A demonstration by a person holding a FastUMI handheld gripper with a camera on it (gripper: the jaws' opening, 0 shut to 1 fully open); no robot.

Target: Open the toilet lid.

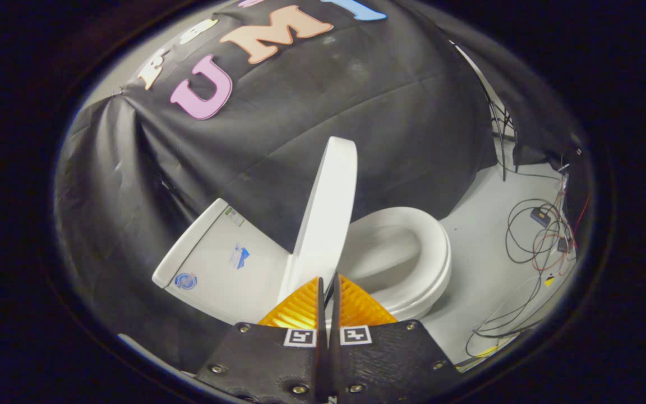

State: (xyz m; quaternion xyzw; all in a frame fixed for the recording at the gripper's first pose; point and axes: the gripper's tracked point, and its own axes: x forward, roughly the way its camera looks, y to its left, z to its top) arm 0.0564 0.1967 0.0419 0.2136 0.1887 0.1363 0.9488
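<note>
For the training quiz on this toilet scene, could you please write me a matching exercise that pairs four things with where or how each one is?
Things:
1. toilet lid
2. toilet seat
3. tongs
4. cables

States or places:
A. lying loose on the floor beyond the bowl
B. down flat on the bowl rim
C. raised, standing nearly upright
D. fingers closed together, holding nothing, just in front of the lid

Pairs: 1-C, 2-B, 3-D, 4-A
</note>
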